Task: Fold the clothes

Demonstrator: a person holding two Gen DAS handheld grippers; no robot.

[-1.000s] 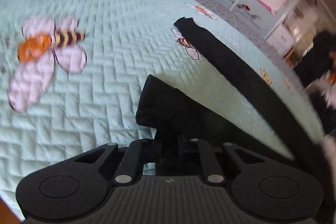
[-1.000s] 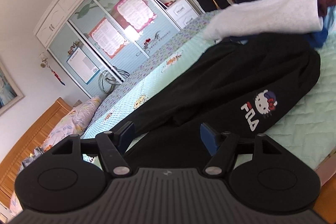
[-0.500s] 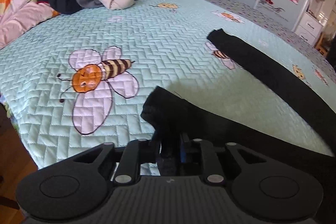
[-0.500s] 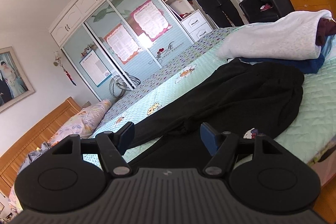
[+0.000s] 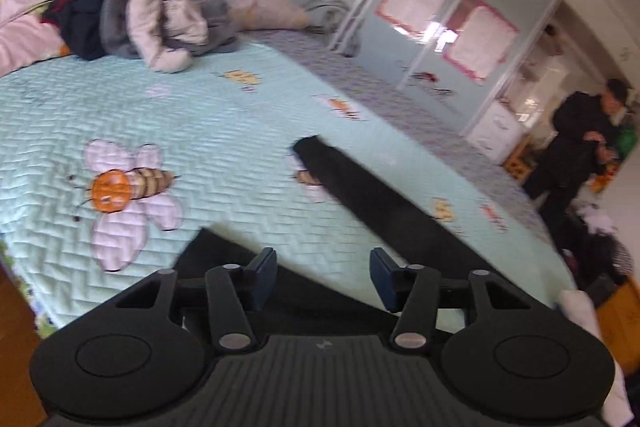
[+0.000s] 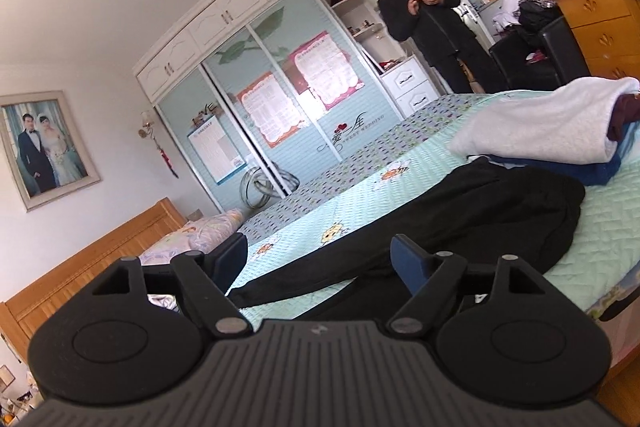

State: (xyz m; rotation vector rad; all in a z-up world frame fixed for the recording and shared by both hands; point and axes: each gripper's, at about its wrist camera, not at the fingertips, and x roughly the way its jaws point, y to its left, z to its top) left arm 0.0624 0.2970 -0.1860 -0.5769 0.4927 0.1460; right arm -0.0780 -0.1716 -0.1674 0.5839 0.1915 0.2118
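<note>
While both jaws were widening: nothing was clamped in either tool.
Left gripper (image 5: pixel 323 277): jaws apart and opening, blue pads clear of cloth, hanging above the near leg of the black trousers (image 5: pixel 384 203).
Right gripper (image 6: pixel 320 263): jaws wide and opening; the trousers (image 6: pixel 472 215) lay on the bed beyond the gap, not pinched by either pad.
Black trousers: spread flat on the pale blue quilt (image 5: pixel 224 131), two legs running apart in a V in the left wrist view; the waist end lay near the bed's edge in the right wrist view.
Quilt: stitched in zigzags, printed with bees; a large bee (image 5: pixel 128 187) lay left of the trouser legs.
White towel (image 6: pixel 552 123): folded on top of a dark blue garment (image 6: pixel 592 171), just beyond the trousers' waist end.
Heap of clothes (image 5: pixel 132 7): grey, black and cream, piled at the pillow end, well apart from the trousers.
Wardrobe (image 6: pixel 280 99): sliding doors with posters, behind the bed.
Person (image 6: pixel 428 15): in dark clothes and a cap, standing by the wardrobe, looking down at something in the hands.
</note>
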